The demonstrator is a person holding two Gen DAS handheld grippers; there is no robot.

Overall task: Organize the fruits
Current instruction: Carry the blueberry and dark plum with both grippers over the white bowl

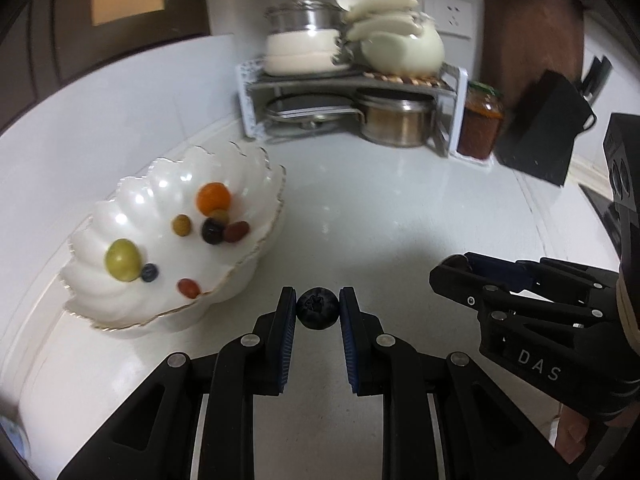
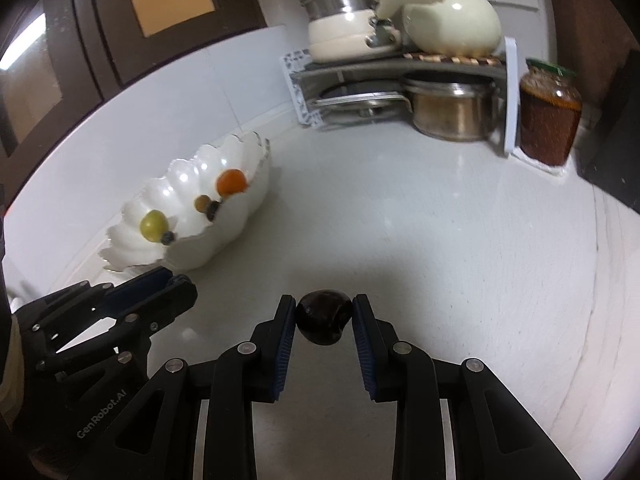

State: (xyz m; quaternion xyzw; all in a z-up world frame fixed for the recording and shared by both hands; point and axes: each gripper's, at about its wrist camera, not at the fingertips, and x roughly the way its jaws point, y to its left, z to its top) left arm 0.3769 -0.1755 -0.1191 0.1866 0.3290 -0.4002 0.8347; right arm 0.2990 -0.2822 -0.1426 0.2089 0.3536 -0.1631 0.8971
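Note:
My left gripper is shut on a blueberry, held just right of a white scalloped bowl. The bowl holds an orange fruit, a green grape, a blueberry, a dark cherry and several small red and yellow fruits. My right gripper is shut on a dark cherry above the white counter. In the left wrist view the right gripper shows at the right. In the right wrist view the left gripper shows by the bowl.
A corner rack at the back holds white pots, a kettle and steel pans. A jar of orange preserve stands right of it, with a black box beyond. The white counter meets a tiled wall.

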